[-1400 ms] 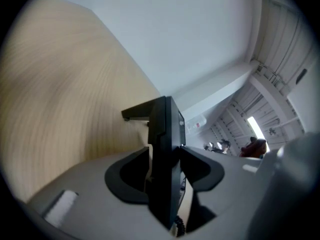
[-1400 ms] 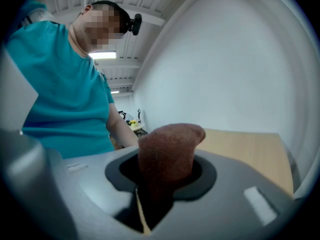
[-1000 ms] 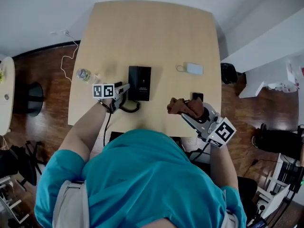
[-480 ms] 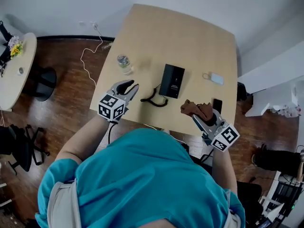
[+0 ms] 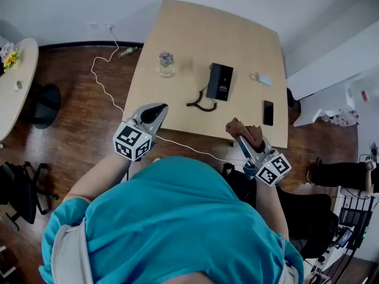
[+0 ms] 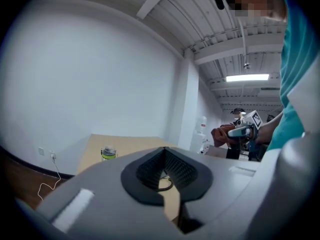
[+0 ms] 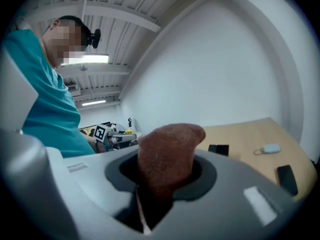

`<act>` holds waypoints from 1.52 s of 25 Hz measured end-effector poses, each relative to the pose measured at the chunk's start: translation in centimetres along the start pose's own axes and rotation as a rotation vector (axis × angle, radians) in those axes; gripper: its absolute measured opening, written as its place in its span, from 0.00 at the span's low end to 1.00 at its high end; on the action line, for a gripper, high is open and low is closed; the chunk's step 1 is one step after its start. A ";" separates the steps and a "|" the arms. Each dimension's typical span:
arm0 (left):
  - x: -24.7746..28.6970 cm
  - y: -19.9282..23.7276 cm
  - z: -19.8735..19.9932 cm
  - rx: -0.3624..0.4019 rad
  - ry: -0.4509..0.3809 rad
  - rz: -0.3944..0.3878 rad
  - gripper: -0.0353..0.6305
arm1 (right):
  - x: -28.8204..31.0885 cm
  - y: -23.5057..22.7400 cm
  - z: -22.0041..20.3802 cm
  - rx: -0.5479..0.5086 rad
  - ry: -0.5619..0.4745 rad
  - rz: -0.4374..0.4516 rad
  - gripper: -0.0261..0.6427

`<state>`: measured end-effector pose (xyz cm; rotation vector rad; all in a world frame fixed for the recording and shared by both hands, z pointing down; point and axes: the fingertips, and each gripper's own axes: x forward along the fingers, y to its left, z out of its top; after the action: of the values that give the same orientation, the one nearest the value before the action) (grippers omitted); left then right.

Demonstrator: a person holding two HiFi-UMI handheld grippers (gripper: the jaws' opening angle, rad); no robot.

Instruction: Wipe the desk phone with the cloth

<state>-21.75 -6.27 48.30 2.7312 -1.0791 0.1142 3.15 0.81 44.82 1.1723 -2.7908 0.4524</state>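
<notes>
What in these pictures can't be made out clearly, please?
- Desk phone keys: too small, head view.
- Right gripper pads: covered by the cloth, right gripper view.
- White item beside the phone: too small to identify, head view.

left gripper (image 5: 155,110): jaws just closed, now together, nothing between them; points forward, about level. right gripper (image 5: 249,145): jaws clamped on cloth (image 5: 241,131), about level too. forearms (image 5: 100,171) out ahead of torso, well apart.

Teal short-sleeved shirt (image 5: 177,218), pale grey straps (image 5: 74,250) over both shoulders.
</notes>
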 end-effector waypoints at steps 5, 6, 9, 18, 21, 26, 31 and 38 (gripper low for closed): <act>-2.2 -6.9 -0.1 0.035 -0.014 -0.037 0.06 | -5.6 2.1 -0.3 -0.060 -0.020 0.014 0.25; -2.6 -8.6 -0.3 0.041 -0.016 -0.039 0.06 | -7.0 2.4 -0.6 -0.072 -0.024 0.022 0.25; -3.6 -13.9 -1.3 0.015 -0.017 -0.021 0.06 | -11.6 3.5 -2.4 -0.073 -0.024 0.048 0.25; -6.2 -23.0 -1.9 -0.016 -0.002 0.046 0.06 | -20.9 4.3 -6.9 0.007 -0.060 0.046 0.24; -8.0 -22.9 -1.3 0.005 -0.022 0.056 0.06 | -21.0 5.2 -7.9 -0.029 -0.045 0.026 0.24; -10.6 -20.5 -1.4 -0.014 -0.029 0.060 0.06 | -19.3 6.5 -7.6 -0.059 -0.048 -0.022 0.24; -12.8 -18.3 -1.6 -0.053 -0.027 0.051 0.06 | -17.1 8.6 -7.6 -0.062 -0.036 -0.030 0.24; -14.1 -17.2 -1.1 -0.055 -0.039 0.032 0.06 | -15.8 9.5 -5.9 -0.099 -0.037 -0.039 0.24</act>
<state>-20.28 15.63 44.62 2.6790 -1.1199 0.0357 7.27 19.76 45.26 1.2228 -2.7797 0.2893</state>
